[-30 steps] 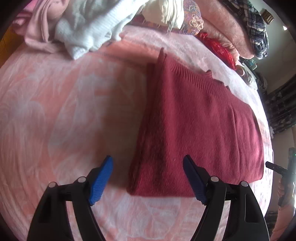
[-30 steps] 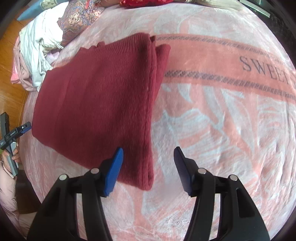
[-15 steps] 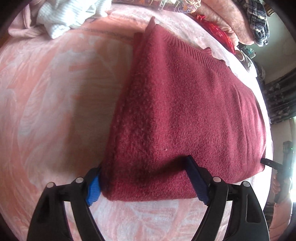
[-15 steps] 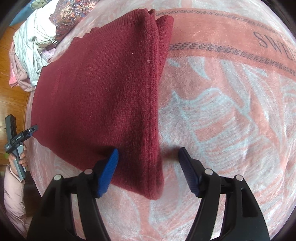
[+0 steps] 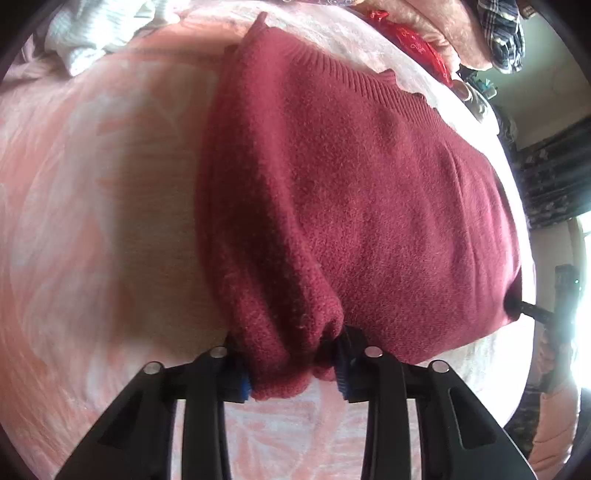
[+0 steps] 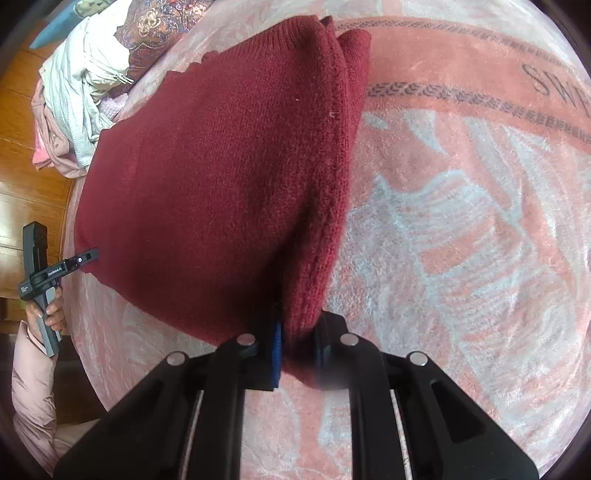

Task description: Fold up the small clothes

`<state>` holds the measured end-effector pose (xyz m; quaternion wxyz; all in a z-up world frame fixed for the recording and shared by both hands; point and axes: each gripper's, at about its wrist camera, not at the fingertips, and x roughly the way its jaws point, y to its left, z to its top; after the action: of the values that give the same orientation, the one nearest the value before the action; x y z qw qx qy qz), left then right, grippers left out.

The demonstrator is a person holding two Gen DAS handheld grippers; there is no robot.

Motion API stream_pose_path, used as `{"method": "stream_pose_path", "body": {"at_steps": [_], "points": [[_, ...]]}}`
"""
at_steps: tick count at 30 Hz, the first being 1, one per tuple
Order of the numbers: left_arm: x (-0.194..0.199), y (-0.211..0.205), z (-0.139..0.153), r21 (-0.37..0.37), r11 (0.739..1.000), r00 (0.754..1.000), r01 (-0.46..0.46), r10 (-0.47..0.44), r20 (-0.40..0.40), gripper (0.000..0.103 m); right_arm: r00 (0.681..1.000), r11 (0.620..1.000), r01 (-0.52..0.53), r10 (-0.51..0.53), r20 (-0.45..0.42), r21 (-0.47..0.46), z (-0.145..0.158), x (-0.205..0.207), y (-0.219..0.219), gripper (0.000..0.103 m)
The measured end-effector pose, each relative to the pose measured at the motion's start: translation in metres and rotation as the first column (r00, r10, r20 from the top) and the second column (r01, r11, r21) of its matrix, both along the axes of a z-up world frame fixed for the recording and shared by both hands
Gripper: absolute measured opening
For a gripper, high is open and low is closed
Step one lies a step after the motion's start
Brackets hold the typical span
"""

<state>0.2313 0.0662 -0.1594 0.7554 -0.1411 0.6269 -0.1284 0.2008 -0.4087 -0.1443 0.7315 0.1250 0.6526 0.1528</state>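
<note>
Left wrist view: the left tool (image 5: 293, 363) has its black fingers with blue pads closed tight on the near left corner of the folded dark red knitted sweater (image 5: 369, 206), and the fabric bunches into a lump between the pads. The sweater lies on a pink and white patterned fleece blanket (image 5: 96, 206) that covers the bed, its ribbed hem toward the far edge. At the sweater's other near corner the black tip of the right tool (image 5: 532, 308) touches the cloth; that tool is washed out by bright light. Along the far edge of the bed sit a crumpled white ribbed garment (image 5: 85, 33), a bright red cloth (image 5: 413, 40) and a dark plaid shirt (image 5: 506, 33).

Right wrist view: the right tool (image 6: 299, 350) is clamped shut on the near right corner of the same sweater (image 6: 221, 184), gripping the stacked folded layers along its right edge. The sweater rests toward the left side of the blanket (image 6: 461, 240), which carries a darker pink band with partly visible lettering near the far edge. At the far left a hand holds the left tool (image 6: 86, 256), its tip on the sweater's left corner. A heap of white and pink clothes (image 6: 81, 99) and a paisley patterned fabric (image 6: 159, 26) lie at the far left corner of the bed.
</note>
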Motion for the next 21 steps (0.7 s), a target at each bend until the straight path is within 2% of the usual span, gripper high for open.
{"method": "stream_pose_path", "body": {"at_steps": [5, 10, 15, 21], "points": [[-0.008, -0.008, 0.016, 0.05, 0.999, 1.0, -0.014, 0.013, 0.029, 0.024, 0.999, 0.999, -0.017, 0.018, 0.027, -0.03, 0.021, -0.012, -0.001, 0.009], [-0.027, -0.008, 0.042, -0.002, 1.0, 0.999, -0.015, 0.015, 0.044, 0.023, 0.998, 1.0, -0.028, 0.028, 0.048, -0.007, 0.055, -0.038, -0.01, 0.008], [-0.062, -0.017, 0.054, -0.006, 0.999, 0.999, 0.045, -0.045, 0.014, 0.023, 0.999, 0.999, -0.032, 0.032, 0.016, 0.005, 0.071, -0.082, -0.027, 0.008], [-0.112, -0.027, 0.062, -0.01, 0.995, 0.994, 0.101, -0.101, -0.03, 0.023, 0.998, 0.998, -0.068, 0.068, -0.014, -0.001, 0.074, -0.152, -0.036, 0.008]]}}
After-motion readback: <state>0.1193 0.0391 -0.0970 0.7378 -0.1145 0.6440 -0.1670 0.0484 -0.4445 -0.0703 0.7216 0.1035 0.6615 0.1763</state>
